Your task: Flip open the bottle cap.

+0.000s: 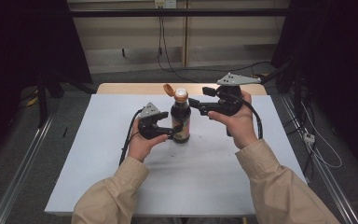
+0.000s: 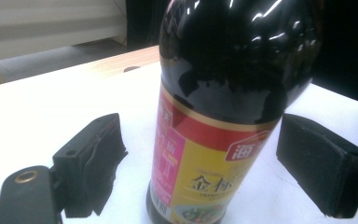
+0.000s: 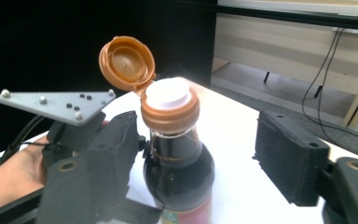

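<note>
Dark glass bottle (image 1: 181, 119) of sauce, upright near the middle of the white table (image 1: 98, 154), brown flip cap (image 1: 168, 88) hinged back, white spout bare. Left gripper (image 1: 173, 131) low at the label, jaws apart on both sides of the body with gaps visible; probably placed there to steady the bottle. Right gripper (image 1: 193, 102) up at neck height, jaws wide, not touching; likely set to press the cap shut or to take the neck.

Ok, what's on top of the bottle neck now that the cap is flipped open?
A white spout insert sits in the brown collar; the hinged cap stands open beside it. The bottle holds dark liquid, but the spout's opening can't be made out.
</note>
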`<state>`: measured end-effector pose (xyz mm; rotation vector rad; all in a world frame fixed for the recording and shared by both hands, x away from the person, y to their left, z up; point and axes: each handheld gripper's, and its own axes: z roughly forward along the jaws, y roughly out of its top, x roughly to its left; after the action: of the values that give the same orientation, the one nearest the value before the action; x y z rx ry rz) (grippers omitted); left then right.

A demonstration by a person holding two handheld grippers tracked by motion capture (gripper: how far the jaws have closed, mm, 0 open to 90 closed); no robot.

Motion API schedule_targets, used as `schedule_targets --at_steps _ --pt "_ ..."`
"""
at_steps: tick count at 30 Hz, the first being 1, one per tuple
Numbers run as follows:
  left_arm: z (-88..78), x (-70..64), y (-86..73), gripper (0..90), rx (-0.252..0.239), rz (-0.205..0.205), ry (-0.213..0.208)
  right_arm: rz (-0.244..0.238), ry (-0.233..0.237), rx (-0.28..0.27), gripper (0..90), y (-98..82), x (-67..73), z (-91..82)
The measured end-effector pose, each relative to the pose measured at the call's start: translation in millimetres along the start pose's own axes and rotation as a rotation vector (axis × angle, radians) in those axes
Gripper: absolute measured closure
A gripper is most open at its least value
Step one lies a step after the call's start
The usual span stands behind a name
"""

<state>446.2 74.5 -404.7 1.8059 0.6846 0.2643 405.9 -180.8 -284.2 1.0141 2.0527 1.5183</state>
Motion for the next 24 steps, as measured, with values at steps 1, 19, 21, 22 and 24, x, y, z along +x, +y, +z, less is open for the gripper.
schedule_targets --at_steps 1,19,21,22,24 --pt "-1.7 0.0 0.4 13.6 0.002 0.0 0.0 0.0 -0.002 0.004 27.0 -1.5 -0.1 -0.1" --pt "-19.1 -1.0 3.4 10.1 0.06 0.028 -0.03 0.028 -0.004 0.048 21.4 -34.9 -11.1 -8.0" --pt "-21.3 -1.9 4.1 9.6 0.061 0.028 -0.04 0.029 -0.001 0.046 21.3 -38.1 -11.4 -9.9" --pt "-22.5 -2.0 4.2 9.3 0.064 0.029 -0.045 0.027 -0.004 0.046 21.3 -39.7 -11.6 -10.7" --pt "-25.0 -2.0 4.7 9.2 0.065 0.028 -0.058 0.026 0.001 0.044 21.2 -42.7 -11.3 -11.9"
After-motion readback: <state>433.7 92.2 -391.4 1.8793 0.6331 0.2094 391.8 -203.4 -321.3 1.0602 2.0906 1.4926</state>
